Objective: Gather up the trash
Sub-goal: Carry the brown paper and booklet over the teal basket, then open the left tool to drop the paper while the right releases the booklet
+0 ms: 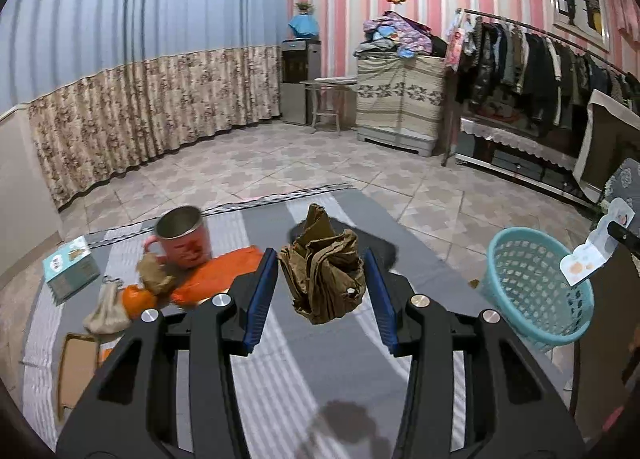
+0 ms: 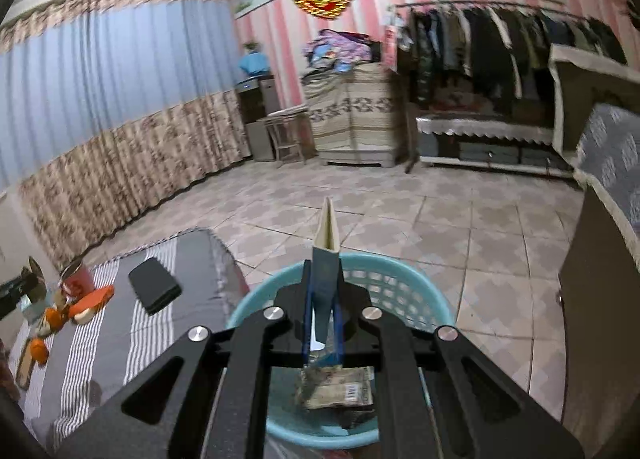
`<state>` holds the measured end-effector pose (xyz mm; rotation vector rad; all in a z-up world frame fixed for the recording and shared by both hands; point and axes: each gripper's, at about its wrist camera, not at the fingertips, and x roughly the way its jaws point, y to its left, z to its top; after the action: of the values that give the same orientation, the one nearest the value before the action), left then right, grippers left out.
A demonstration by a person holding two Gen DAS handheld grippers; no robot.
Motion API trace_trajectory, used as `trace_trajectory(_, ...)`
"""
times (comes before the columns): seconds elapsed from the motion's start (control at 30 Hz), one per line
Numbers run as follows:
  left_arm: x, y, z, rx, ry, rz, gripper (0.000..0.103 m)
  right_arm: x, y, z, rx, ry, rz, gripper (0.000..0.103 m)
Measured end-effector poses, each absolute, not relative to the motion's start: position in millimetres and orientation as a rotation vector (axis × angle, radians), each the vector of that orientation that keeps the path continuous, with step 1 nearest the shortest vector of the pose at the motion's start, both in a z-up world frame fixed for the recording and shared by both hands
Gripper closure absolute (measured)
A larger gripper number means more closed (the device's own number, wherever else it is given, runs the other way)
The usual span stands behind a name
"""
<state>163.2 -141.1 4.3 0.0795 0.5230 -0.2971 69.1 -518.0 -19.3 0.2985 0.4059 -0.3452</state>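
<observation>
The left gripper [image 1: 322, 287] hangs above the grey striped table [image 1: 280, 359] with its blue-padded fingers [image 1: 262, 295] clenched on a crumpled brown paper wad [image 1: 322, 277]; the wad is pinched at both flanks and lifted clear of the cloth, its shadow lying dark on the table behind it. To the left on the table sit a pink mug [image 1: 184, 237], an orange cloth [image 1: 224, 271], another scrap of brown paper [image 1: 154, 277], a small orange fruit [image 1: 138, 301], a pale crumpled wrapper [image 1: 106, 309], a teal carton [image 1: 70, 269] and a flat piece of cardboard [image 1: 76, 371]; a black wallet-like case [image 2: 154, 291] lies nearer the table's edge.

The right gripper [image 2: 322, 299] is held over the light-blue basket [image 2: 400, 291], which stands on the tiled floor just beside the table; its fingers [image 2: 307, 311] are nearly closed, grasping a folded blue-and-white paper packet [image 2: 326, 255] that sticks up and forward past the tips. From the left wrist view the same packet shows as a white printed scrap above the basket's far rim. Down in the basket lies some trash: a flattened wrapper with a barcode [image 2: 340, 389] beside something dark I cannot make out.
</observation>
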Motion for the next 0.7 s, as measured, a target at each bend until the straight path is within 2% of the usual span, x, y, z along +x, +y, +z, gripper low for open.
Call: trace_trajectory(0.7,171,-374,-57,0.175,0.604,-0.682,0.059,91,-583,-48,0.4,0.487,-0.441,0.094)
